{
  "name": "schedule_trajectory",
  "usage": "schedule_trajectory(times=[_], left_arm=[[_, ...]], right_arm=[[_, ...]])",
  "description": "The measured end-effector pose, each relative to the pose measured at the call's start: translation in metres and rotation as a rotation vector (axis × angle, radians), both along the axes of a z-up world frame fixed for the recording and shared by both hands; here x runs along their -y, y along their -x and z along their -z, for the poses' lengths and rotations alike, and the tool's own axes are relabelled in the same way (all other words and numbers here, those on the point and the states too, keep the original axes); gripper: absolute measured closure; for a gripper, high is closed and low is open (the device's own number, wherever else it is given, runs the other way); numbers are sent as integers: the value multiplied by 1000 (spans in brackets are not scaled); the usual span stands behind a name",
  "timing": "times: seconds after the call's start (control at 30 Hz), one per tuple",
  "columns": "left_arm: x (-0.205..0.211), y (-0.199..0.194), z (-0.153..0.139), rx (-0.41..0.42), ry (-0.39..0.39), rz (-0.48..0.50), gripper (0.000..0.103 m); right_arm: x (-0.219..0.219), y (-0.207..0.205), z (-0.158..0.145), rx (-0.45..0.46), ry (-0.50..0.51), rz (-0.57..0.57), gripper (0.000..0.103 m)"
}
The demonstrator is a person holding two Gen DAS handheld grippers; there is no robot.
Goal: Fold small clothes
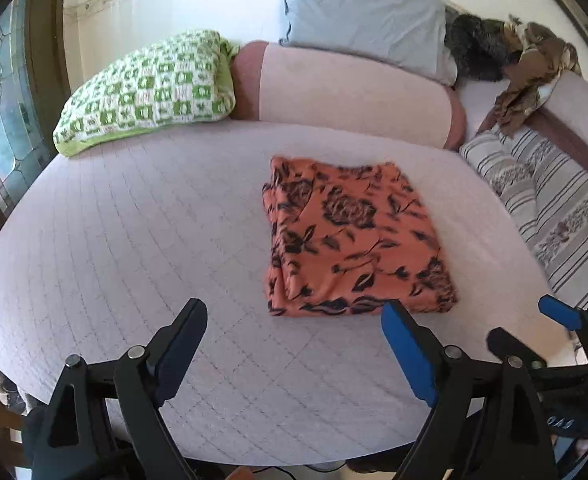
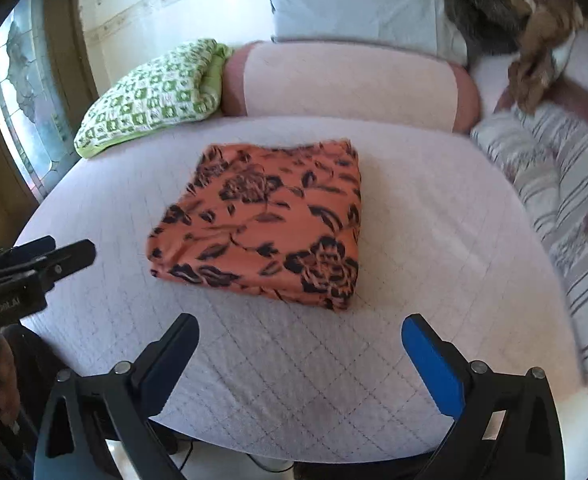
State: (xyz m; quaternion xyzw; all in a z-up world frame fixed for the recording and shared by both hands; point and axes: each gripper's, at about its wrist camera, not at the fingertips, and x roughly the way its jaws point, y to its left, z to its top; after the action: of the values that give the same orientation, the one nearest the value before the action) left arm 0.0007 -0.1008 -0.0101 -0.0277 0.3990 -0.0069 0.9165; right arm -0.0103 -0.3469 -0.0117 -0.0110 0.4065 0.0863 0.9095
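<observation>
So the orange flowered garment point(image 1: 353, 236) is already down to a tidy rectangle, lying flat on the pale quilted bed cover point(image 1: 134, 240), roughly mid-bed and in front of the pink bolster point(image 1: 349, 92). Both tongs are clear of it and hold nothing. The left gripper point(image 1: 294, 344) has its jaws wide apart, and the cloth lies ahead and off to its right side. The right gripper point(image 2: 299, 344) is spread wide too, with the cloth ahead and a bit to its left, so the bundle sits between the two hands. Its long side seems to run away from the person, toward the pillows, though it's close to square. Neither hand looks clearly nearer. If another fold is wanted, the near edge looks like the easiest place to grab.
</observation>
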Motion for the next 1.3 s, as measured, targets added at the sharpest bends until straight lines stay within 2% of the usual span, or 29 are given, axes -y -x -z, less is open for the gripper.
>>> schedule_trajectory(times=[0.03,0.07,0.2,0.37,0.97,1.13,1.3], left_arm=[[1,1,-5,7,-6,-4,4],[5,4,-13,22,-22,-5,2],[6,11,-31,87,-10,9,2],[4,11,-38,118,-36,-20,2],[12,1,-38,92,-83,-19,1],[19,-4,-37,97,-123,-3,0],[22,-12,-36,93,-81,32,0]], right_arm=[[-1,2,-7,14,10,1,0],[-3,3,-12,29,21,0,0],[-8,1,-21,38,63,-19,0],[-15,2,-17,21,79,-35,0],[-19,-5,-22,38,90,-17,0],[-17,-11,-21,37,94,-16,0],[-14,-17,-20,34,88,-12,0]])
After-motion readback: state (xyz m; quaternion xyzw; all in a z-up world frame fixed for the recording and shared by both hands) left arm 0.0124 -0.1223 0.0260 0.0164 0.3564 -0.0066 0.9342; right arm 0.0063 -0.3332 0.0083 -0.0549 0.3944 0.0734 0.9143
